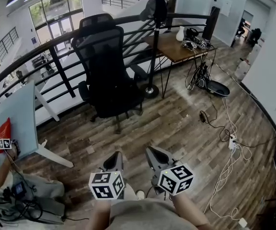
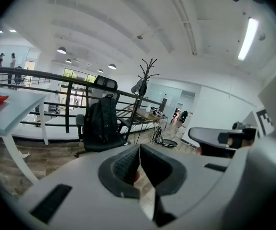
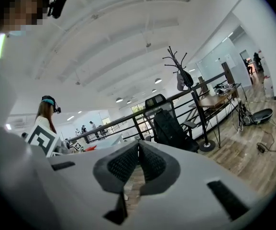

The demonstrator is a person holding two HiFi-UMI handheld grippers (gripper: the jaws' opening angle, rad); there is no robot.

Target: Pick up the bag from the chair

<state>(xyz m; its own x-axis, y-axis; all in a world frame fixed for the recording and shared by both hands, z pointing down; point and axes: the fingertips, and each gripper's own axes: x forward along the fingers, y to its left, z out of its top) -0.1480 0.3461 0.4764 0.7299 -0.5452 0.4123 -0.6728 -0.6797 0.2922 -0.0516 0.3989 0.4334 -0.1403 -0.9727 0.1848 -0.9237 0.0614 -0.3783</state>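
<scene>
Black bag (image 2: 102,121) stands on the seat of the office chair (image 1: 95,23), leaning on its backrest, at 11 o'clock and well apart from the person. Left gripper (image 1: 115,158) and right gripper (image 1: 153,155) are clenched on nothing. Best practice: step closer, part one gripper's jaws, and aim for the bag's top.

A black backpack (image 2: 102,121) stands upright on the black office chair (image 2: 105,83), leaning against its backrest.

text: none legible | labels/brands: none | numbers: none | signs: none readable in any view
</scene>
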